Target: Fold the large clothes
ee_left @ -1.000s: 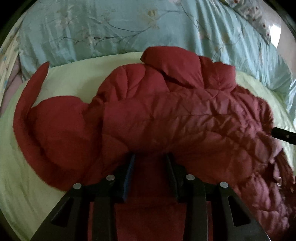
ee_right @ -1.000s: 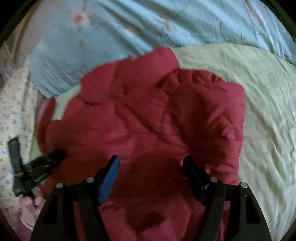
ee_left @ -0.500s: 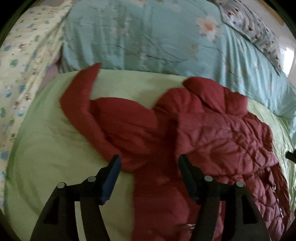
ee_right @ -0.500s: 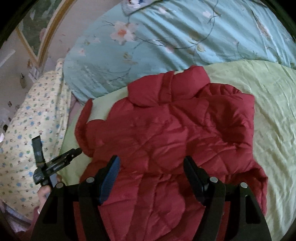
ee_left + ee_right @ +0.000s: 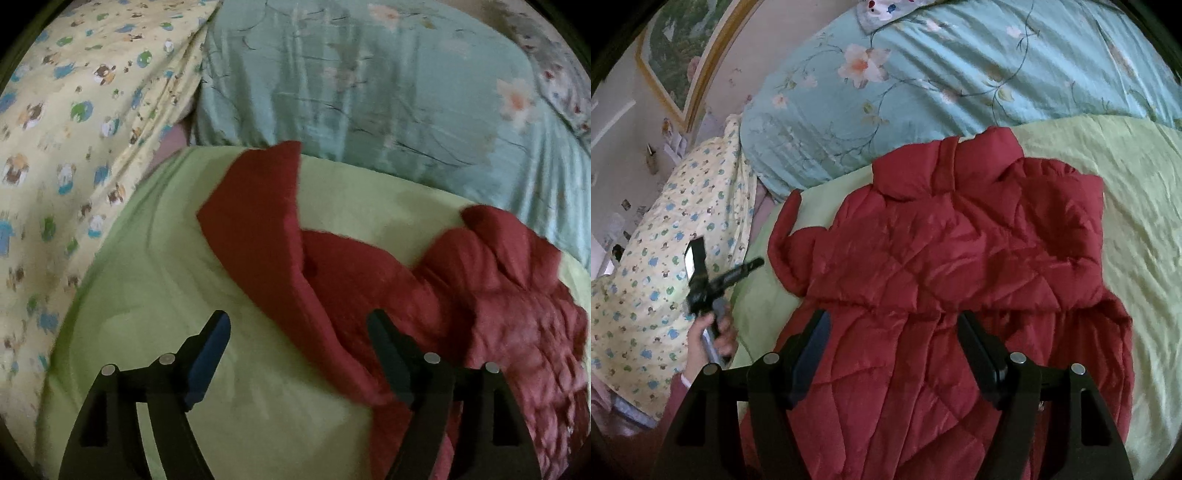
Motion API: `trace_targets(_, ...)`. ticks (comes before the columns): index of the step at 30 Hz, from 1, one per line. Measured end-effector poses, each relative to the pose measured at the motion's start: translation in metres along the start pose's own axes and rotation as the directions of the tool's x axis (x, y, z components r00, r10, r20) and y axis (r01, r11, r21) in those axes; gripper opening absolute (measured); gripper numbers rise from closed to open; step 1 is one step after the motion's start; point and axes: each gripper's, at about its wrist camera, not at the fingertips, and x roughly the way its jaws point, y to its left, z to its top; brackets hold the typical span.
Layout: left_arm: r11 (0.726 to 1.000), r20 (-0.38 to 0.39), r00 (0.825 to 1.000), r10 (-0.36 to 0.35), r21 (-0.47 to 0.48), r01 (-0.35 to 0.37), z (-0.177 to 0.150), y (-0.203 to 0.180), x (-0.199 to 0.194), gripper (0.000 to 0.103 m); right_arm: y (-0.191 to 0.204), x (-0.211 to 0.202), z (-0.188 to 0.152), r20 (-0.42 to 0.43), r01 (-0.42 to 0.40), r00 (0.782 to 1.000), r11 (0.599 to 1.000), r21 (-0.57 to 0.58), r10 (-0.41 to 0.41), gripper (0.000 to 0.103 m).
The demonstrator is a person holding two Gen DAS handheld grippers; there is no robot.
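Observation:
A red quilted padded jacket (image 5: 960,266) lies on the pale green bedsheet (image 5: 1137,206), collar toward the pillows, one sleeve folded across its body. Its other sleeve (image 5: 258,221) sticks out to the left, cuff toward the pillows. My left gripper (image 5: 299,332) is open and empty, hovering above the sheet and the sleeve's lower edge. It also shows in the right wrist view (image 5: 738,273), held in a hand left of the jacket. My right gripper (image 5: 894,332) is open and empty above the jacket's lower half.
A light blue floral pillow (image 5: 942,81) lies behind the jacket. A yellow patterned blanket (image 5: 66,147) is bunched at the left. A framed picture (image 5: 683,55) hangs on the wall at the far left.
My left gripper let go of the jacket, opened and swung left toward the loose sleeve. My right gripper rose and pulled back, still open.

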Motion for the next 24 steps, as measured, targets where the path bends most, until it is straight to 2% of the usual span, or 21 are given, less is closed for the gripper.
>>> trace_targets(3,0.995,-0.004,0.996,0.092,0.027,-0.092,0.025,-0.007,0.022,0.083,0.002,0.0,-0.006,-0.017,-0.005,1.0,1.0,-0.002,0.005,0.073)
trace_targets(6,0.973,-0.013,0.977,0.212,0.1,-0.21,0.05,-0.025,0.053,0.087,0.007,0.0,-0.01,-0.034,-0.016,0.999,1.0,-0.018,0.015,0.073)
trace_targets(9,0.93,-0.031,0.941,0.336,0.172,-0.326,0.067,-0.042,0.091,0.087,0.011,0.001,-0.011,-0.041,-0.019,0.999,0.999,-0.03,0.018,0.073)
trace_targets(11,0.892,-0.057,0.907,0.418,0.216,-0.397,0.074,-0.047,0.119,0.087,0.012,0.002,-0.011,-0.044,-0.028,0.999,0.999,-0.028,0.027,0.073)
trace_targets(12,0.874,-0.073,0.888,0.454,0.231,-0.428,0.076,-0.046,0.133,0.085,0.012,0.002,-0.011,-0.043,-0.028,0.999,0.999,-0.026,0.027,0.073)
trace_targets(13,0.871,-0.088,0.883,0.461,0.236,-0.431,0.076,-0.045,0.144,0.063,0.011,0.001,-0.011,-0.043,-0.026,0.999,0.999,-0.024,0.025,0.073)
trace_targets(14,0.877,-0.108,0.885,0.453,0.234,-0.421,0.077,-0.044,0.152,0.03,0.01,0.002,-0.011,-0.044,-0.024,0.999,0.999,-0.024,0.023,0.073)
trace_targets(15,0.889,-0.138,0.888,0.438,0.217,-0.404,0.077,-0.041,0.158,0.025,0.01,0.002,-0.011,-0.044,-0.02,0.999,1.0,-0.023,0.019,0.073)
trace_targets(17,0.919,-0.132,0.914,0.383,0.15,-0.364,0.077,-0.035,0.151,0.014,0.006,0.001,-0.012,-0.046,-0.01,0.999,1.0,-0.019,0.009,0.073)
trace_targets(20,0.96,-0.093,0.956,0.278,0.065,-0.273,0.075,-0.031,0.127,0.011,-0.001,0.0,-0.014,-0.042,0.001,0.999,1.0,-0.006,-0.002,0.073)
trace_targets(24,0.992,-0.033,0.992,0.123,-0.021,-0.124,0.06,-0.034,0.081,0.011,-0.007,-0.001,-0.016,-0.03,-0.007,1.0,1.0,0.018,0.008,0.073)
